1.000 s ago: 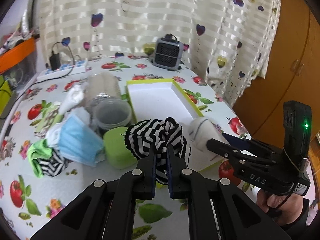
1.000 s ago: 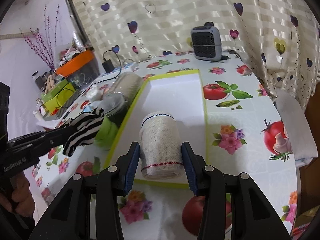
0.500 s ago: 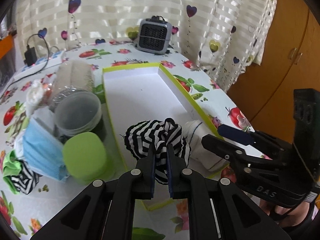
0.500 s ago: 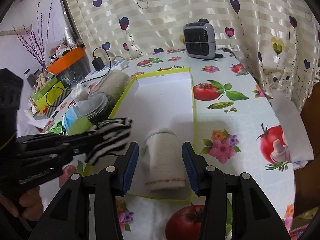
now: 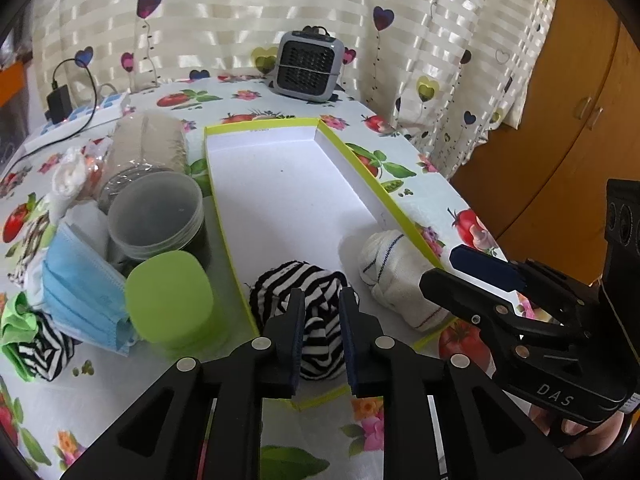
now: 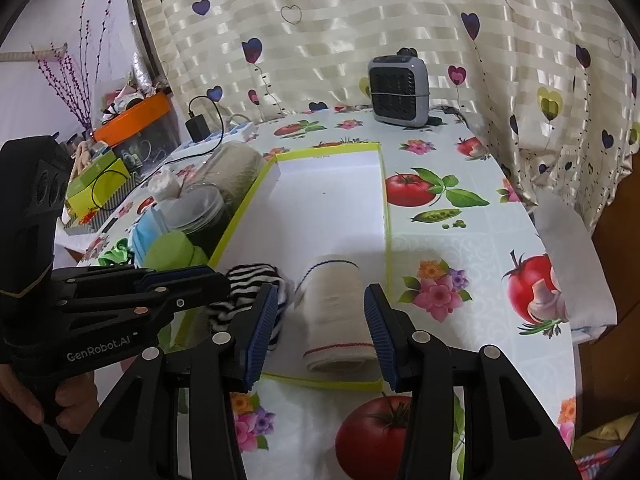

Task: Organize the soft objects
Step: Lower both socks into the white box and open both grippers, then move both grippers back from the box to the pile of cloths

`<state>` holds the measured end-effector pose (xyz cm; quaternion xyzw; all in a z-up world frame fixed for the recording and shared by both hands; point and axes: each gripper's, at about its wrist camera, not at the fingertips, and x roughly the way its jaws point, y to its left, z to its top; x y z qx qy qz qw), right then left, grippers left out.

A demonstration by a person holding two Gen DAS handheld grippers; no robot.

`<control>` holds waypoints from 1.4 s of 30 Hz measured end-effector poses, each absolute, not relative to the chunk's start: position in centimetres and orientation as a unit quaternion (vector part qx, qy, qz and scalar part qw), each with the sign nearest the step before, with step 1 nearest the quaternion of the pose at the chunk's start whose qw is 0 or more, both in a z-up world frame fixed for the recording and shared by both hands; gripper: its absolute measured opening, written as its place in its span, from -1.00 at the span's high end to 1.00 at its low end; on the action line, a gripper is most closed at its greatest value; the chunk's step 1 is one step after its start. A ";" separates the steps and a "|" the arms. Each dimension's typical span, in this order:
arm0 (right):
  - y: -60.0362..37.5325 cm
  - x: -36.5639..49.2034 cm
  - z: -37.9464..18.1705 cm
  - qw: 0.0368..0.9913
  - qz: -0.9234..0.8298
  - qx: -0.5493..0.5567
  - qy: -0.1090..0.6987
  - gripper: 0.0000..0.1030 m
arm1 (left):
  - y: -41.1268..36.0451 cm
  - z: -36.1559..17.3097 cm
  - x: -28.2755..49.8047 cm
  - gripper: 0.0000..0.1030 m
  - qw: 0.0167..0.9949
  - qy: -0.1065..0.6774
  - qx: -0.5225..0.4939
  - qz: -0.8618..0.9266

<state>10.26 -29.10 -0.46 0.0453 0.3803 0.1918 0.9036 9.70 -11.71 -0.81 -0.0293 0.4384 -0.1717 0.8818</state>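
Over on the left there's the waiting pile: blue face mask [image 5: 82, 280], green sponge [image 5: 168, 300], clear tub [image 5: 156, 212], all crammed against the tray's yellow rim [image 5: 224, 224]. The left gripper [image 5: 320, 320] is opening its jaws around the striped sock bundle [image 5: 296, 284], which sits in the tray's near corner, probably just being dropped off. Next to it lies the white rolled sock [image 6: 336, 312], with the right gripper [image 6: 320, 336] spread wide on either side, not pinching. Loads of free tray floor further back.

A fruit-print table [image 5: 412, 184] carries a white tray [image 5: 372, 184], heater [image 5: 306, 65], jar [image 5: 156, 216] and mask [image 5: 80, 292].
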 end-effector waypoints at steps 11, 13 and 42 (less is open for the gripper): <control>-28.0 7.8 1.7 0.908 0.200 0.027 0.366 0.10 | -10.8 0.9 6.1 0.68 0.890 0.422 -0.032 -0.171; -27.5 7.4 2.0 0.909 0.203 0.023 0.364 0.10 | -10.4 1.2 5.5 0.68 0.892 0.418 -0.035 -0.168; -21.9 3.6 3.9 0.901 0.262 -0.020 0.344 0.10 | -4.3 1.2 1.2 0.67 0.902 0.414 -0.068 -0.103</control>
